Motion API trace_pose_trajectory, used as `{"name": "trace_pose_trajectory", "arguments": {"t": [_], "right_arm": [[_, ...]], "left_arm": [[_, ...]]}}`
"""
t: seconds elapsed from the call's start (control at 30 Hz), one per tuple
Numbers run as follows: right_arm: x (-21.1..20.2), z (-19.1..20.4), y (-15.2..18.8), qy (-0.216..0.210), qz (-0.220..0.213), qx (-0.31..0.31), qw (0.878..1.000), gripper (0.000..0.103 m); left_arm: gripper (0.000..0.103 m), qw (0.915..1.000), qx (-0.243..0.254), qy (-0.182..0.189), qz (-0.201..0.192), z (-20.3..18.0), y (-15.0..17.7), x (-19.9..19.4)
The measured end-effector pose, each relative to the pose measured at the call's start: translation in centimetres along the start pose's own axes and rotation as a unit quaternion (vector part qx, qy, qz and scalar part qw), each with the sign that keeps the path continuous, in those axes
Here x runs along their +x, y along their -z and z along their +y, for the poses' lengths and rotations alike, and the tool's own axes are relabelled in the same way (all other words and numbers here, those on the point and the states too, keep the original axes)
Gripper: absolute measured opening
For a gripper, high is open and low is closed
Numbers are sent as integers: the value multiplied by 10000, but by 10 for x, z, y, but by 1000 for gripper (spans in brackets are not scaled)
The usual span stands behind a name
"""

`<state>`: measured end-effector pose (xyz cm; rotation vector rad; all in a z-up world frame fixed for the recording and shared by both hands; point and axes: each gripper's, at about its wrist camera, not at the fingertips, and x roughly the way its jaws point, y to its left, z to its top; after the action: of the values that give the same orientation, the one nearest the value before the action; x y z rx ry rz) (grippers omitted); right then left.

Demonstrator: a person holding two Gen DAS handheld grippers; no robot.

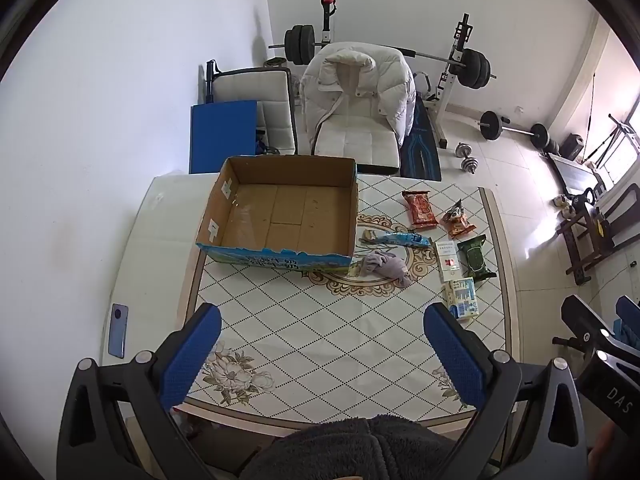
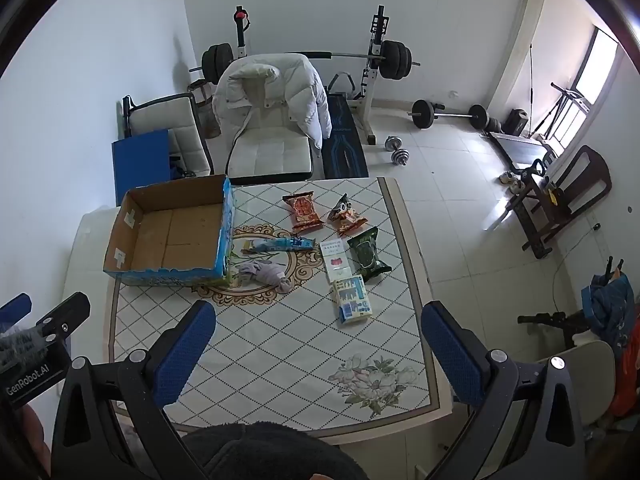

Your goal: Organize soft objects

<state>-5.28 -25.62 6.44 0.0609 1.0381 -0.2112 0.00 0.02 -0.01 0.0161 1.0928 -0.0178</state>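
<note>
An open cardboard box (image 1: 280, 216) with nothing inside stands at the table's far left; it also shows in the right wrist view (image 2: 172, 236). A crumpled grey-purple cloth (image 1: 384, 266) (image 2: 266, 274) lies by the box's near right corner. To its right lie a blue packet (image 1: 396, 239), a red snack bag (image 2: 303, 210), an orange bag (image 2: 347, 216), a green pack (image 2: 367, 254), a white box (image 2: 335, 263) and a tissue pack (image 2: 352, 300). My left gripper (image 1: 322, 340) and right gripper (image 2: 318, 340) are open and empty, above the table's near edge.
The patterned table (image 1: 304, 344) has a phone (image 1: 118, 336) on its left margin. Behind it stand a white chair with a puffy jacket (image 1: 356, 92) and a barbell rack (image 2: 376, 60). Dumbbells (image 2: 396, 151) lie on the floor to the right.
</note>
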Motion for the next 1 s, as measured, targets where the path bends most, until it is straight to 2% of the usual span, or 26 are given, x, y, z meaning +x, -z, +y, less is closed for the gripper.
{"name": "trace_pose_trajectory", "arguments": {"t": [0.47,0.77,1.0], "right_arm": [[-1,-1,-1,-52,35,25,10000,103],[0,-13,10,-101,-4,29,9999,103],[-5,-2,-1,-42,-27,-19,10000,103]], "left_arm": [[103,10000,9,-26,40,-4,4,3],[103,10000,22,-20,48,-2,3,2],[103,10000,27,-30,48,-4,8,3]]}}
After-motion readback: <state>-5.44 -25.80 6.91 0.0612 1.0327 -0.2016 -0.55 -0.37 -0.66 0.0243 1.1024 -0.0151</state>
